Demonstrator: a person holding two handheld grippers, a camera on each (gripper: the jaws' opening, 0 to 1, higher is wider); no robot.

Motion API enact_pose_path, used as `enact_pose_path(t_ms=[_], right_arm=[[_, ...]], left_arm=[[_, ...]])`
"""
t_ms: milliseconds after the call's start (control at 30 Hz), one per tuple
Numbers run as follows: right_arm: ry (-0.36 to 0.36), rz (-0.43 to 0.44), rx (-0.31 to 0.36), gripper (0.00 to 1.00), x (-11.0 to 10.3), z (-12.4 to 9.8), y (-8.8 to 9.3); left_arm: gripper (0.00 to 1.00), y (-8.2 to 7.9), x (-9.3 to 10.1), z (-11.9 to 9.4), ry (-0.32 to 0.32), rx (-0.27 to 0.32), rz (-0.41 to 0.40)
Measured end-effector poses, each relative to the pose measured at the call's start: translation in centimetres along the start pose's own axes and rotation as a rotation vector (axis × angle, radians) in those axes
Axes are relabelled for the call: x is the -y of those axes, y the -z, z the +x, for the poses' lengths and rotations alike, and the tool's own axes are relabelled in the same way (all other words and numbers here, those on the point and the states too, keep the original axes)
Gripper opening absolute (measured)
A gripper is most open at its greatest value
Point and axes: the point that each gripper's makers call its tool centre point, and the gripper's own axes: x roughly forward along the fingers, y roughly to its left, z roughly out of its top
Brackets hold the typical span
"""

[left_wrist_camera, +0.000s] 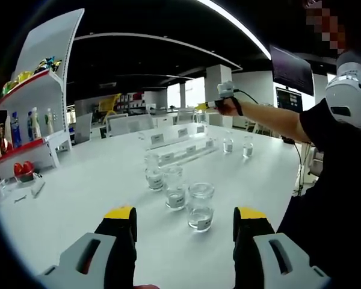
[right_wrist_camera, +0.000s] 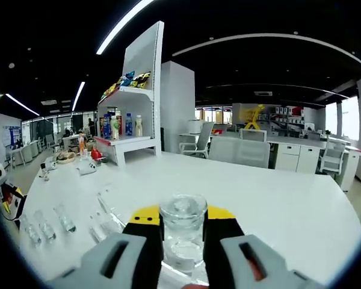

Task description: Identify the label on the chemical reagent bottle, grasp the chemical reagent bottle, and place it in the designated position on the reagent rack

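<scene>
Three clear glass reagent bottles with white labels stand in a diagonal row on the white table: the nearest bottle [left_wrist_camera: 201,207], the middle bottle [left_wrist_camera: 175,188] and the far bottle [left_wrist_camera: 153,171]. My left gripper [left_wrist_camera: 185,224] hovers open just in front of the nearest one, holding nothing. Beyond them lies the clear reagent rack [left_wrist_camera: 182,143] with label cards, and two more bottles [left_wrist_camera: 228,144] stand to its right. My right gripper [right_wrist_camera: 182,218] is shut on a glass bottle [right_wrist_camera: 182,238], held above the table. In the left gripper view the right gripper [left_wrist_camera: 207,106] is raised over the rack's far end.
A white shelf unit [left_wrist_camera: 33,120] with snacks and coloured bottles stands at the table's left; the shelf unit [right_wrist_camera: 129,129] also appears in the right gripper view. The person's arm [left_wrist_camera: 271,117] reaches across from the right. Small bottles [right_wrist_camera: 45,229] stand low left. Office chairs [right_wrist_camera: 240,150] line the far edge.
</scene>
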Motion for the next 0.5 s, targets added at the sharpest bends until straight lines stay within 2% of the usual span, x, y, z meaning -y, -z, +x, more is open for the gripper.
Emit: enact_pose_path(t_ms=[500], right_arm=[[0.013, 0.011, -0.012, 0.24, 0.9, 1.5, 0.7]], left_arm=[[0.65, 0.2, -0.2, 0.1, -0.002, -0.011, -0.005]])
